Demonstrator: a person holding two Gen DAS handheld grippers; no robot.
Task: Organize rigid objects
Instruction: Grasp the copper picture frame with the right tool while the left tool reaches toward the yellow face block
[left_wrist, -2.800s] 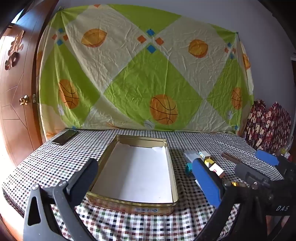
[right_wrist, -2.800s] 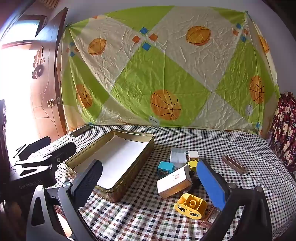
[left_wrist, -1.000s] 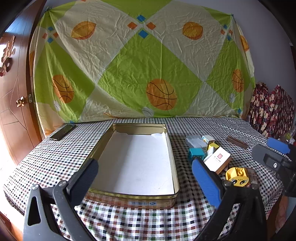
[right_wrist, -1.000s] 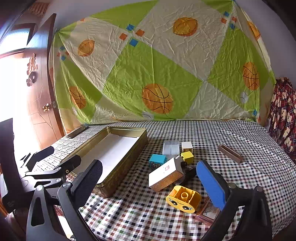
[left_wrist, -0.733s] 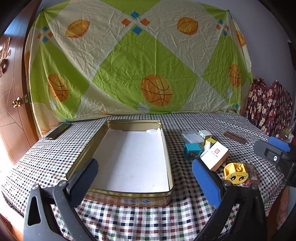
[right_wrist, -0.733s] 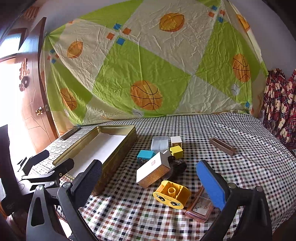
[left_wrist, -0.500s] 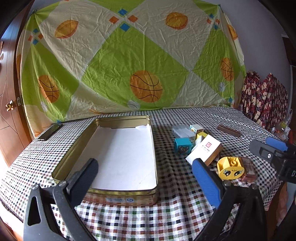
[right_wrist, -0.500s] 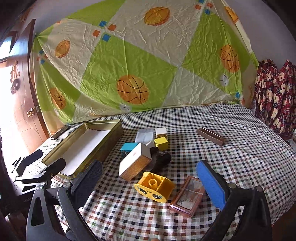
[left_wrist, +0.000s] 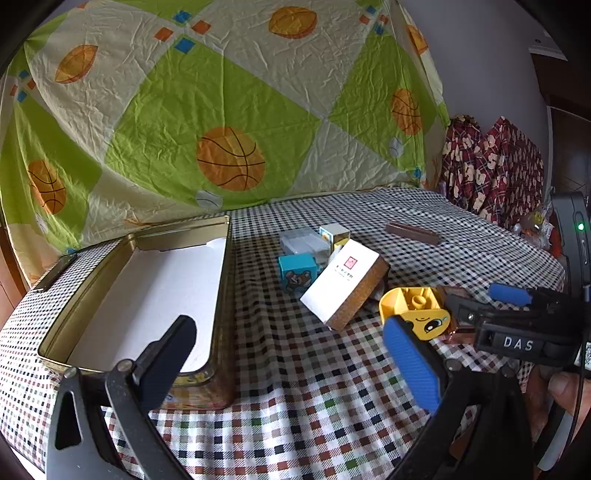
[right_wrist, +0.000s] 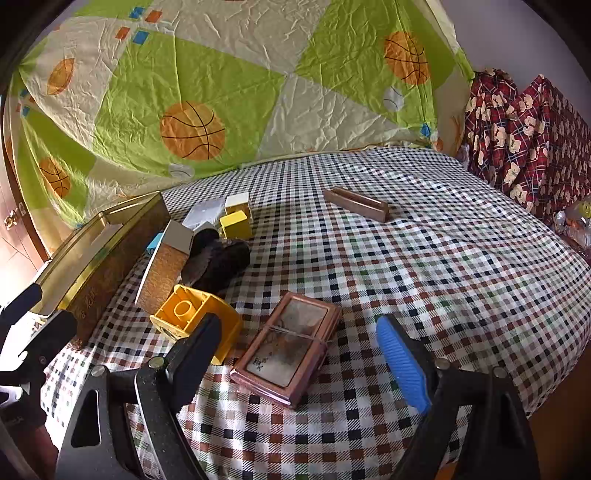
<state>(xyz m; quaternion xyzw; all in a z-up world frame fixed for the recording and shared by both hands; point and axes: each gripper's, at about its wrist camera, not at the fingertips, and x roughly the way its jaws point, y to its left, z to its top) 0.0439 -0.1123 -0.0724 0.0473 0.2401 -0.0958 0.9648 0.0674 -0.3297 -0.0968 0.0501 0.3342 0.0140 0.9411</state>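
A gold tin (left_wrist: 110, 280) lined with white paper lies open on the checked tablecloth, also seen as the tin (right_wrist: 92, 254) in the right wrist view. Right of it is a pile: white box (left_wrist: 341, 278), blue cube (left_wrist: 297, 273), yellow face brick (left_wrist: 415, 310), clear box (left_wrist: 303, 240). My left gripper (left_wrist: 291, 358) hangs open over bare cloth by the tin's near corner. My right gripper (right_wrist: 295, 354) has its jaws closing around a flat brown framed case (right_wrist: 290, 339), pads not touching it. The yellow brick (right_wrist: 195, 314) sits just left of the case.
A brown bar (right_wrist: 356, 203) lies alone farther back on the cloth. A dark object (right_wrist: 218, 258) lies behind the yellow brick, next to a small yellow cube (right_wrist: 236, 223). A basketball-print sheet hangs behind; red patterned fabric (right_wrist: 528, 136) stands at the right. The table edge runs near the right gripper.
Both grippers have come down and forward toward the table. The right one now straddles the brown case and its jaws have narrowed. The left view has swung right, toward the pile.
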